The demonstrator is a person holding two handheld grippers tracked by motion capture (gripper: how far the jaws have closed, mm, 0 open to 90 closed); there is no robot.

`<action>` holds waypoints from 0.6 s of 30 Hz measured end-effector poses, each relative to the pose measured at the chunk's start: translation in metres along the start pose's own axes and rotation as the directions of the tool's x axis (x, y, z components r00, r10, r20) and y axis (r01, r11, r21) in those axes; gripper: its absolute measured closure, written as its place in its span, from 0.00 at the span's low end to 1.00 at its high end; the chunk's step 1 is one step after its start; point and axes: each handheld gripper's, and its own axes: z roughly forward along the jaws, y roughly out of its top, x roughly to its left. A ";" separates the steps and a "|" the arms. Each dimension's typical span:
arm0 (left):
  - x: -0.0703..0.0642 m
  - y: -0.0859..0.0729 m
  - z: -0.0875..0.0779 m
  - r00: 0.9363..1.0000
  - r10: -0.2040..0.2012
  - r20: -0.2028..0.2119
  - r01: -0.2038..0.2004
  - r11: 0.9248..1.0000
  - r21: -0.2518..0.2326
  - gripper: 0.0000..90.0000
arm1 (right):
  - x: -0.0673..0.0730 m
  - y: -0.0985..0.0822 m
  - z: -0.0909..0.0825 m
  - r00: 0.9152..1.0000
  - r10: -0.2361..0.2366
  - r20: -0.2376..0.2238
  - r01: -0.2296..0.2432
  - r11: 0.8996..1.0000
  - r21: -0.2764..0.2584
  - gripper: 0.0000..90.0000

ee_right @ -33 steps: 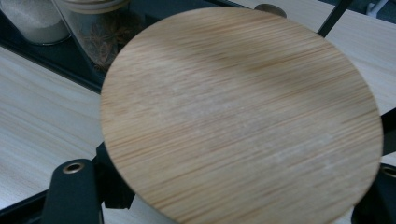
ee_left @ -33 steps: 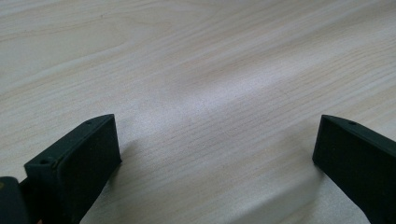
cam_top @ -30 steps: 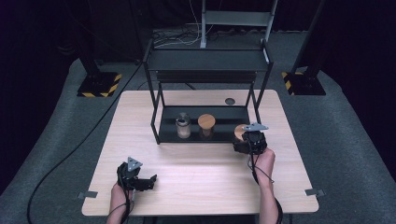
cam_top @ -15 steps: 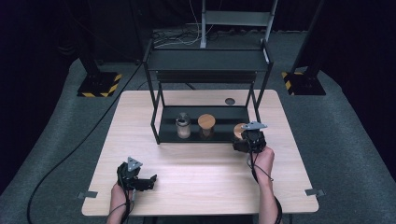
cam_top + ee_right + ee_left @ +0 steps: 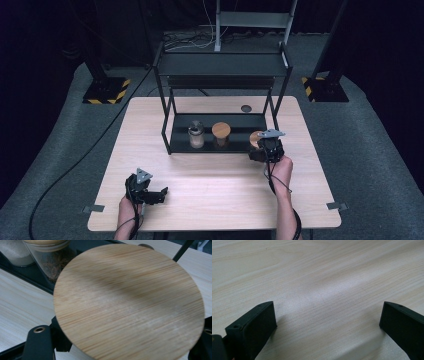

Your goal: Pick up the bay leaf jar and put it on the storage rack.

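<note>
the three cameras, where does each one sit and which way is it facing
High view: fixed above the person's side, looking forward and down on the wooden table and black rack; both forearms, left gripper and right gripper show.
Left gripper view: rides the left gripper, looking along its open jaws at bare tabletop.
Right gripper view: rides the right gripper, looking onto a round bamboo lid between its jaws.
Shared: the high view and the right gripper view both show that lid and the jar with a wooden lid on the rack.
</note>
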 end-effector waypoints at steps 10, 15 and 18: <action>0.000 0.000 0.000 1.000 0.000 0.001 0.000 1.000 0.000 0.00 | 0.001 0.004 0.003 1.000 -0.006 -0.003 0.006 1.000 0.004 0.28; 0.000 0.000 0.000 1.000 -0.001 0.000 0.001 1.000 0.000 0.00 | 0.000 0.006 0.004 1.000 -0.007 -0.004 0.007 1.000 0.006 0.28; 0.000 0.000 0.000 1.000 0.000 0.000 0.000 1.000 0.000 0.00 | -0.001 0.007 0.005 1.000 -0.007 -0.003 0.007 1.000 0.008 0.28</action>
